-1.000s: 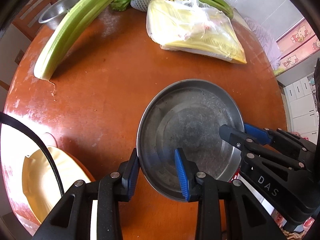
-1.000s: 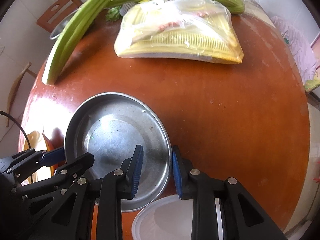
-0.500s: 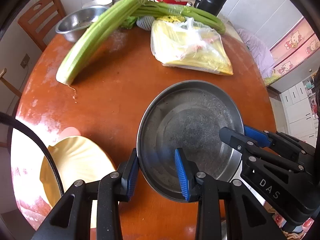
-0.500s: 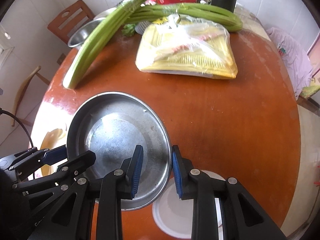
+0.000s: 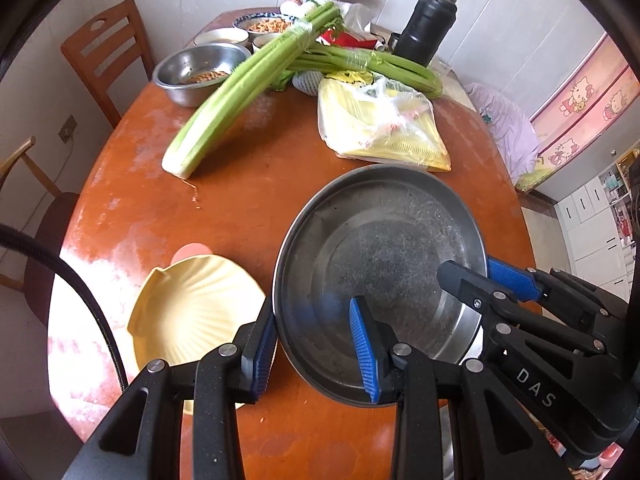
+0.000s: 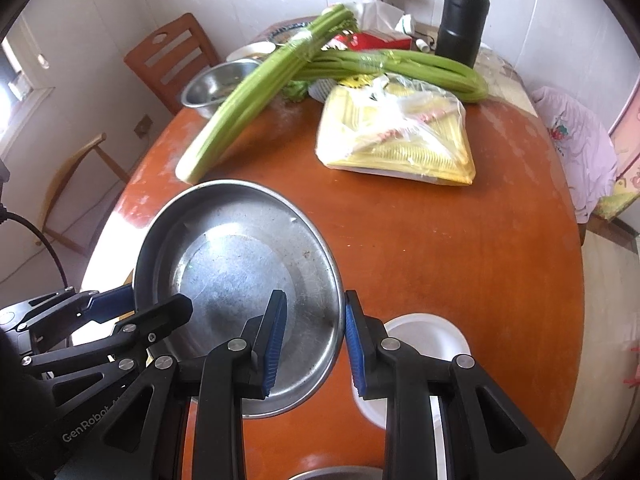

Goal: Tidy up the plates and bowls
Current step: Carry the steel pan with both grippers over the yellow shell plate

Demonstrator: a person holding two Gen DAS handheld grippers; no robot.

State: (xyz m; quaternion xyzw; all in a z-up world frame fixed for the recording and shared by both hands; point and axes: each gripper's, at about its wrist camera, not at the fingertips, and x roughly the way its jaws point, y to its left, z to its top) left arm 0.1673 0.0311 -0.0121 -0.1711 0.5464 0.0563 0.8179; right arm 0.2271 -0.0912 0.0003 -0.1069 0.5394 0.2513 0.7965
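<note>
Both grippers' jaws, left (image 5: 314,350) and right (image 6: 314,344), apparently clench the steel plate (image 5: 384,264) rim.

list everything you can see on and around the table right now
steel plate: 1, silver, held above table by both grippers
shell-shaped plate: 1, pale yellow, near edge
white dish: 1, under right gripper
celery: 2 bundles, green, far side
bagged yellow packet: 1, centre
steel bowl: 1, silver, far left
flask: 1, black, far end
chair: 1, wooden, beside table
table: 1, red-brown
left gripper: black, blue pads, on plate rim
right gripper: same, opposite rim
</note>
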